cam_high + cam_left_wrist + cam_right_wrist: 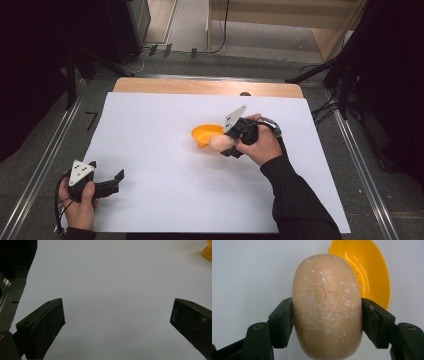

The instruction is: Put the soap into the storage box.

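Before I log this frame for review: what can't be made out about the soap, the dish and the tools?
- Soap bar: its embossed mark, right gripper view, too worn and powdery to read.
- Orange dish: high view, near side hidden by soap and right tool; left gripper view, cut by the corner.
- Left tool: open.

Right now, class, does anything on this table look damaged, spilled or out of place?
Nothing is spilled or broken. The peach soap bar, clamped between the right gripper's fingers beside the orange dish, has a scuffed face flecked with white crumbs, which looks like wear. The left gripper is open over bare white paper.
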Available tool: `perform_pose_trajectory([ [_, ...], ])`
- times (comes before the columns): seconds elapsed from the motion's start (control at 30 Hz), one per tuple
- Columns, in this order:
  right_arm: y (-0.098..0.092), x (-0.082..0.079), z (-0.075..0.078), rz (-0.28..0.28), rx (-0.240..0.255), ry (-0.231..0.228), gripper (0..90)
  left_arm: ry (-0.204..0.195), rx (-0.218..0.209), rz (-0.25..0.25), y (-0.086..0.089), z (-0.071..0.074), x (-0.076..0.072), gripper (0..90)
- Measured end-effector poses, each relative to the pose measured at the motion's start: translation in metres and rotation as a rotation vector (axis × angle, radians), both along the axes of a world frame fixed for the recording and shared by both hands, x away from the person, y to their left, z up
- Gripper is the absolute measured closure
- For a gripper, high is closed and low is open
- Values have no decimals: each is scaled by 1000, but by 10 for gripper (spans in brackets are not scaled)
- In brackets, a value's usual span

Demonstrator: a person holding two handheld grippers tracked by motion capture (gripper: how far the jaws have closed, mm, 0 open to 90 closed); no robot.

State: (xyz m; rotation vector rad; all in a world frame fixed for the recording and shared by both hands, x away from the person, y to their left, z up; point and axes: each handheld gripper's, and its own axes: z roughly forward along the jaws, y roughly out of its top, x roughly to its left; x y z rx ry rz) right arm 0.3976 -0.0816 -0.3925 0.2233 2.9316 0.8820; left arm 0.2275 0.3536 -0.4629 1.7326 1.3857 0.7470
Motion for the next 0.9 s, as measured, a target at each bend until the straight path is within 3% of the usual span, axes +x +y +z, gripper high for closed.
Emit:
perform_pose_trajectory([
  [0.5, 9, 17, 6, -7, 27, -2, 328, 1, 2, -6, 0, 0, 0, 0],
  [0.63, 10, 22, 6, -21, 6, 13, 328, -1, -1, -6, 0, 0, 0, 0],
  [0.9, 21, 30, 6, 9, 2, 12, 328, 1, 4, -7, 0, 0, 0, 0],
])
